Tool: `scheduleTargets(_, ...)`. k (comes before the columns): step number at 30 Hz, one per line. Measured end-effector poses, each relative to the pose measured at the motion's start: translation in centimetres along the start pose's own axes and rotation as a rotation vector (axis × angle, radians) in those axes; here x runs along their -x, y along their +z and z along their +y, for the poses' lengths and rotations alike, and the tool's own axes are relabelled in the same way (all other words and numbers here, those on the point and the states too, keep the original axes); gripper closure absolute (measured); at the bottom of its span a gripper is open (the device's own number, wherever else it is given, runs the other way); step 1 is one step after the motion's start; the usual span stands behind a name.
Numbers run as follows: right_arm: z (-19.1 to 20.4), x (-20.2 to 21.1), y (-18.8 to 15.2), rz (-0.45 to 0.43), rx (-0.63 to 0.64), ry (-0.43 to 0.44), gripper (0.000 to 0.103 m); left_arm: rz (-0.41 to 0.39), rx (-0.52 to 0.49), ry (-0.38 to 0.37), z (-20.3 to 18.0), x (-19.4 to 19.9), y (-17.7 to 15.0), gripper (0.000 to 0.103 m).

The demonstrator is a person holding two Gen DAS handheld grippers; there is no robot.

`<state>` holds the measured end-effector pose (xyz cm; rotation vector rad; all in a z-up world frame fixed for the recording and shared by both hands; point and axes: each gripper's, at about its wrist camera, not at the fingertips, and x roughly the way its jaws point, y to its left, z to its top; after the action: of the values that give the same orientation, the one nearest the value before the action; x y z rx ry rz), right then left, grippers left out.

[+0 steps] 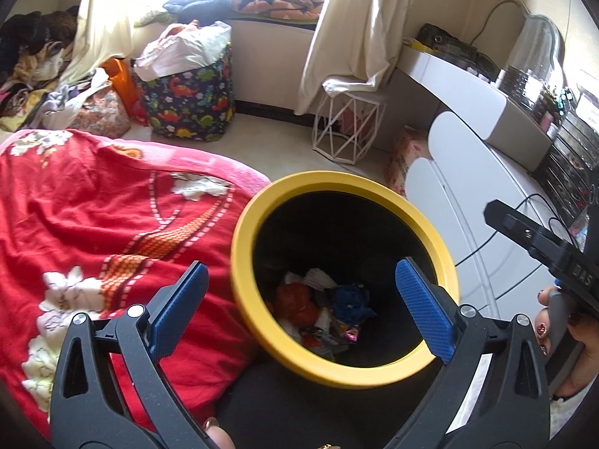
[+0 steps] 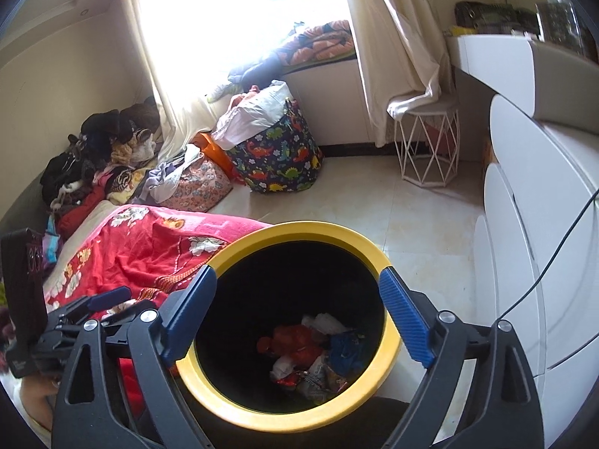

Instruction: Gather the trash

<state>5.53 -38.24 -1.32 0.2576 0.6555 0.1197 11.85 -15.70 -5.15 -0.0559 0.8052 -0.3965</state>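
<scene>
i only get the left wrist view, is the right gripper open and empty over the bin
Observer: Yes. The right gripper is open with nothing between its jaws, and it points down into the bin.
Operator: any trash on the floor right of the bin
Observer: None that I can see. In the right wrist view the floor between the bin and the drawers looks bare.

Black left gripper (image 1: 299,307) and right gripper (image 2: 297,316), blue ribbed jaws, silver rivets.
</scene>
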Motion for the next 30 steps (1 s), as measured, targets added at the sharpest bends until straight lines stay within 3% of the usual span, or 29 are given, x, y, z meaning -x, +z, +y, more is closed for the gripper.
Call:
scheduleTargets(8, 3.1, 1.1, -0.7, -0.050, 0.094, 0.005, 0.007, -0.071, 0.027, 0.083, 2.4, 3.4, -0.3, 0.011)
scheduleTargets(14, 5.8, 3.0, -2.4, -0.182, 0.180, 0.000, 0.007, -0.144, 0.079, 0.160, 5.0, 6.8, -1.2, 0.011)
scheduleTargets(24, 8.7, 5.6, -5.2, -0.401, 0.195, -0.037, 0.006, -0.310, 0.098, 0.257, 7.2, 12.2, -3.8, 0.011)
scheduleTargets(30, 10.1, 5.9, -6.4, -0.436, 0.241, -0.050, 0.006, -0.353, 0.080, 0.293, 6.9, 13.6, -4.8, 0.011)
